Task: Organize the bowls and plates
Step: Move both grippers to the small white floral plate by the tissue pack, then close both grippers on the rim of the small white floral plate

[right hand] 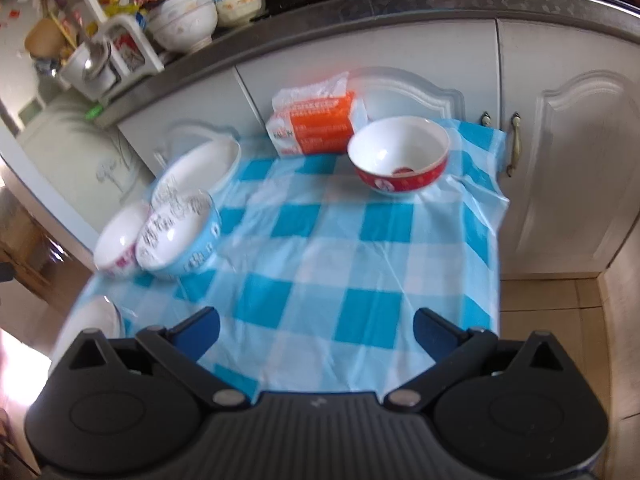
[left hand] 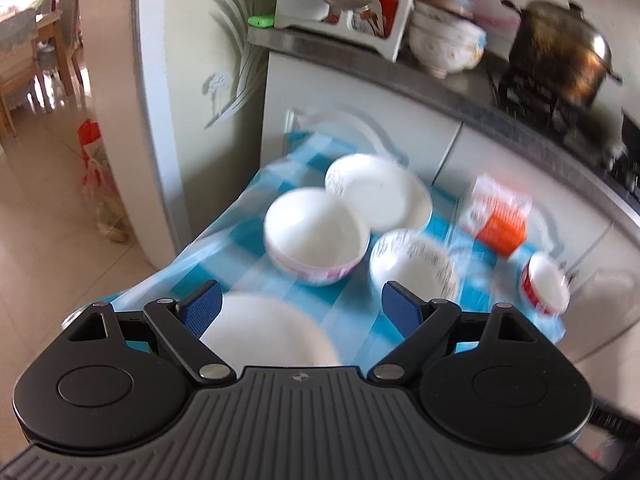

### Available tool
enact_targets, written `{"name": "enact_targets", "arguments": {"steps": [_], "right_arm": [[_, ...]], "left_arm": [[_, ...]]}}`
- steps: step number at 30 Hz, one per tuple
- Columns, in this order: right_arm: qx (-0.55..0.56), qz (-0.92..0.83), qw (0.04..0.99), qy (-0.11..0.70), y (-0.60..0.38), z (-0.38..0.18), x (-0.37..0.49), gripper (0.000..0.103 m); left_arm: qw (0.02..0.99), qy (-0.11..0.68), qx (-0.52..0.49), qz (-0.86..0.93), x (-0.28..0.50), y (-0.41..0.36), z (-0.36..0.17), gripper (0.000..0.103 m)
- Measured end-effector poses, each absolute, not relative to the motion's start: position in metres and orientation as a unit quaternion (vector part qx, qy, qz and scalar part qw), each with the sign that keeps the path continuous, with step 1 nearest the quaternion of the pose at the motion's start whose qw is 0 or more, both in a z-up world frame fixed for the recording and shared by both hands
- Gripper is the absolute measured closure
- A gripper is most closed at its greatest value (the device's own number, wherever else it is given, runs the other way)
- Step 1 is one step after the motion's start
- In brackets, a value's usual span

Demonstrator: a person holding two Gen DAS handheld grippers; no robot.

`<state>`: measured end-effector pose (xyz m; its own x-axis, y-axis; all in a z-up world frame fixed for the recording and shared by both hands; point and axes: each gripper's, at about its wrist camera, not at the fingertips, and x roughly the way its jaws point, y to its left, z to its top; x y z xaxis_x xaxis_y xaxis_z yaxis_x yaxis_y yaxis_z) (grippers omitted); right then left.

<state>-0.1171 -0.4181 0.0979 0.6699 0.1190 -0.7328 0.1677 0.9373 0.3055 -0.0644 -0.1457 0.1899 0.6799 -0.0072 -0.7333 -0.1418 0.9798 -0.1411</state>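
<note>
We find the left gripper (left hand: 300,306) with its blue pads spread apart and nothing between them, hovering above a white plate (left hand: 268,332) at the lower centre of its view. The right gripper (right hand: 316,330) is likewise spread and empty, over bare cloth at the bottom of its view.

Risks, in our judgement:
1. The pink-patterned bowl (left hand: 316,240), the blue bowl (left hand: 414,266) and a second white plate (left hand: 378,192) sit touching or nearly so at frame centre; a wide approach to 1 could knock its neighbour.
2. The checked tablecloth (right hand: 320,248) is thin and creased and hangs over the edges; a snagged pad could drag the crockery.
3. The red bowl (right hand: 400,156) stands near the right-hand edge, upper right of the right view.
4. Both views are motion-blurred, so rim positions are uncertain.

An orange packet (right hand: 316,128) leans by the white cabinet doors (right hand: 560,160). A grey countertop (left hand: 360,56) above carries stacked bowls and a steel pot (left hand: 560,56) on a burner. The floor is tiled.
</note>
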Motion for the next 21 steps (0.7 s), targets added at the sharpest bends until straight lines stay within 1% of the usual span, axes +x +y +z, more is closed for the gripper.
{"name": "enact_targets", "arguments": {"steps": [4, 7, 10, 13, 18, 19, 21], "right_arm": [[0.186, 0.016, 0.899, 0.396, -0.402, 0.107, -0.086, 0.001], [0.184, 0.032, 0.905, 0.382, -0.390, 0.110, -0.055, 0.001], [0.219, 0.053, 0.907, 0.354, -0.387, 0.108, -0.020, 0.001], [0.239, 0.066, 0.908, 0.339, -0.382, 0.103, 0.016, 0.001], [0.285, 0.079, 0.893, 0.339, -0.381, 0.081, 0.070, 0.001], [0.291, 0.075, 0.891, 0.341, -0.381, 0.076, 0.081, 0.001], [0.300, 0.074, 0.884, 0.350, -0.380, 0.065, 0.100, 0.001]], "left_arm": [[0.913, 0.388, -0.122, 0.030, -0.026, -0.139, 0.191, 0.000], [0.916, 0.380, -0.123, 0.020, 0.005, -0.139, 0.188, 0.000], [0.918, 0.377, -0.125, 0.005, 0.039, -0.138, 0.182, 0.000], [0.916, 0.381, -0.121, -0.010, 0.073, -0.137, 0.171, 0.000], [0.909, 0.395, -0.133, -0.025, 0.128, -0.134, 0.142, 0.000], [0.908, 0.396, -0.136, -0.025, 0.138, -0.133, 0.136, 0.001], [0.904, 0.404, -0.139, -0.027, 0.157, -0.132, 0.124, 0.008]]}}
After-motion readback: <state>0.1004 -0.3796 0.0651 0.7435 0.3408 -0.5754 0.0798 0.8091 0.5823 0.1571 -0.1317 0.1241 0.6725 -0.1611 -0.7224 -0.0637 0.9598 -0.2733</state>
